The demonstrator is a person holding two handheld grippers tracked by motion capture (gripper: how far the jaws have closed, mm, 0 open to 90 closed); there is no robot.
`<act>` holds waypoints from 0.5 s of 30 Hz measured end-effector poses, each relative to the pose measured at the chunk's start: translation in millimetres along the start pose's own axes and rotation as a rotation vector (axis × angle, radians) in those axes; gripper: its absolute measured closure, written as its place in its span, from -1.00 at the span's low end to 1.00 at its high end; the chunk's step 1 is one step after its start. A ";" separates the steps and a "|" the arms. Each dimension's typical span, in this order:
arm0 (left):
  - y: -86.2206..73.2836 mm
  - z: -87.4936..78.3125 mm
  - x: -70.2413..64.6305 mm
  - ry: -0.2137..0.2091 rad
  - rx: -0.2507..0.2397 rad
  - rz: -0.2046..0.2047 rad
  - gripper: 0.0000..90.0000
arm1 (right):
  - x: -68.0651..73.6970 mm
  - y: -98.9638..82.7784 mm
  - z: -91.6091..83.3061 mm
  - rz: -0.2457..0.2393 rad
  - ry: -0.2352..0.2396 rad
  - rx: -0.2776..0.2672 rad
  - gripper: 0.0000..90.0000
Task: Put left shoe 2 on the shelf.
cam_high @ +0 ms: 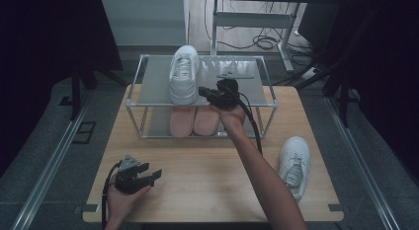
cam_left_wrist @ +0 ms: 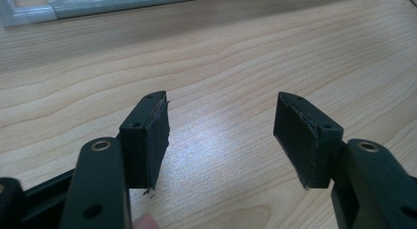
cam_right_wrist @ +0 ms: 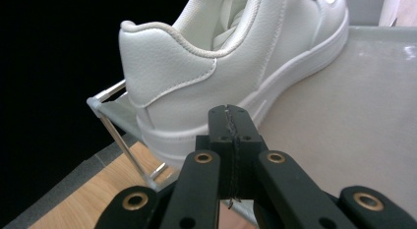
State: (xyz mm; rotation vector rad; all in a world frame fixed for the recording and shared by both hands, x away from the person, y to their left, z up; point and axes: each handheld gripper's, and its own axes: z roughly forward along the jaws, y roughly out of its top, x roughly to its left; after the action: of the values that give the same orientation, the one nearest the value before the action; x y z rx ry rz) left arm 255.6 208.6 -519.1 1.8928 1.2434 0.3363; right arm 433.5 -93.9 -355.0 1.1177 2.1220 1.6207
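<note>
White sneaker (cam_high: pixel 184 74) is sitting upper centre on the shelf rack (cam_high: pixel 257 92), right gripper (cam_high: pixel 205 92) pressing closed-jawed beside its heel, left gripper (cam_high: pixel 154 174) gaping wide lower left.

Shoes and slippers, counted

Two white sneakers (cam_high: pixel 184 74) (cam_high: pixel 294 163), two pink slippers (cam_high: pixel 193 121), one rack (cam_high: pixel 136 82), one table (cam_high: pixel 197 166), two grippers (cam_high: pixel 154 174) (cam_high: pixel 202 91).
</note>
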 end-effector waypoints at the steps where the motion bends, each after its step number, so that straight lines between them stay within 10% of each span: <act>1: 0.0 0.1 -0.1 0.000 0.000 0.000 -0.13 | -0.3 -0.6 -4.4 -0.007 -0.001 -0.002 1.00; 15: 0.7 -0.1 -1.5 0.004 0.001 0.002 -0.14 | -11.0 -24.6 -75.5 -0.057 -0.032 -0.002 1.00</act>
State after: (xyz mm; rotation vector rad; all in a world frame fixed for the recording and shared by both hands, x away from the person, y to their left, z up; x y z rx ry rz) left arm 255.2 207.3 -518.2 1.8950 1.2442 0.3409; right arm 384.9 -157.7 -353.3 1.0649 2.1121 1.5691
